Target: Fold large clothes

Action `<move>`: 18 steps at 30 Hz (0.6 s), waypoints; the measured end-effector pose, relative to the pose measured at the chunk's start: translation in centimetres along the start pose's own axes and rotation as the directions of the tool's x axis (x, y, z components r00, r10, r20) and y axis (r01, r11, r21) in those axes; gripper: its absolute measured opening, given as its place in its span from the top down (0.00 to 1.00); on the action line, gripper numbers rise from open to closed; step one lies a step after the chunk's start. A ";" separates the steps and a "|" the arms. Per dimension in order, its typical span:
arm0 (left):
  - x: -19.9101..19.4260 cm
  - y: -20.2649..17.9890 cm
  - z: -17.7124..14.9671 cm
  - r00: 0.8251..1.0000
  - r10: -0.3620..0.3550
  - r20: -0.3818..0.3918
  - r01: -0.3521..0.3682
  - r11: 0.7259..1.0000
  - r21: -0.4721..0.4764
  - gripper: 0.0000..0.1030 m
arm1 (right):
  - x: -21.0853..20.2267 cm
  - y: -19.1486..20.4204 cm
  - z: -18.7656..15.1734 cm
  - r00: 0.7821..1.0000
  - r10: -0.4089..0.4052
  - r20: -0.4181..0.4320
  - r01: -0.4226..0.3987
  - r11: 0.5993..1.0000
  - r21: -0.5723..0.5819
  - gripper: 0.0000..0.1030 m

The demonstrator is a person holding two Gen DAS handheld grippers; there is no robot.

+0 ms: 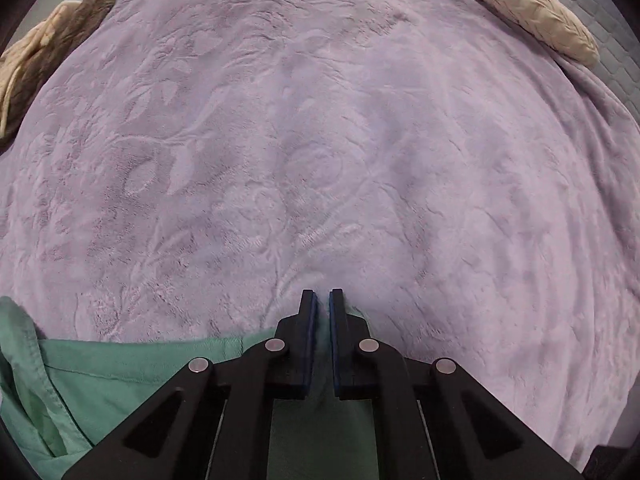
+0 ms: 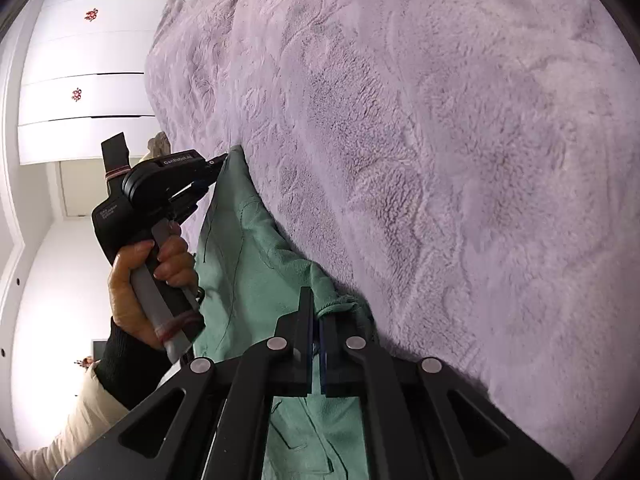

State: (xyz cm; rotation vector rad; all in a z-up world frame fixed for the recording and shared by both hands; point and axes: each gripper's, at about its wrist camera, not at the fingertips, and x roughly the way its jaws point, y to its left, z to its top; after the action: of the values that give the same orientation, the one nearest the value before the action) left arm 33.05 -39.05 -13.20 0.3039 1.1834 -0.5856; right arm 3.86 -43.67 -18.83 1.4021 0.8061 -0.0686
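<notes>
both grippers' fingers pinching green garment | lilac embossed blanket | white cabinets

My left wrist view looks low across the embossed lilac plush blanket toward its far edge; my right, rolled sideways, close, shares the green cotton garment.

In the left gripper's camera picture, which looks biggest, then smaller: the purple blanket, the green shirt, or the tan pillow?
1. purple blanket, filling most of the view.
2. green garment, though it is nearest the camera and partly hidden.
3. tan pillow, far off, so its true size is unsure.
</notes>
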 end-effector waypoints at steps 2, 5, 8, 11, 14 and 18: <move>-0.8 1.3 1.3 0.998 0.064 0.025 -0.062 0.995 -0.076 0.91 | -1.0 0.3 0.1 1.000 0.010 -0.028 -0.011 1.000 -0.009 0.93; -3.5 3.1 2.2 0.997 0.052 0.060 -0.046 0.994 -0.095 0.91 | -3.2 2.3 0.2 0.999 0.019 -0.036 -0.023 0.994 -0.109 0.92; -6.3 4.6 0.7 0.998 0.015 0.059 -0.013 0.999 -0.044 0.87 | -3.2 4.8 0.7 0.999 0.024 -0.038 -0.031 0.980 -0.195 0.92; -8.4 5.0 -2.5 0.997 0.031 0.076 -0.031 1.000 -0.002 0.18 | -1.5 6.5 1.0 0.999 -0.005 -0.053 -0.009 0.966 -0.260 0.92; -8.7 3.6 -4.9 0.995 0.007 0.096 -0.014 0.998 0.067 0.18 | 1.4 5.9 1.5 0.994 -0.075 -0.083 0.050 0.960 -0.276 0.92; -5.0 2.8 -7.2 0.993 0.107 0.043 -0.110 0.989 0.099 0.18 | 1.8 2.4 2.0 0.989 -0.111 -0.096 0.093 0.981 -0.171 1.00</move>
State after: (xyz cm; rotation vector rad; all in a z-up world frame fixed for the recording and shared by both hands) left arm 27.82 -31.78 -11.40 0.4390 1.0962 -0.5543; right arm 7.30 -44.16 -17.88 1.2138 0.9498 -0.0064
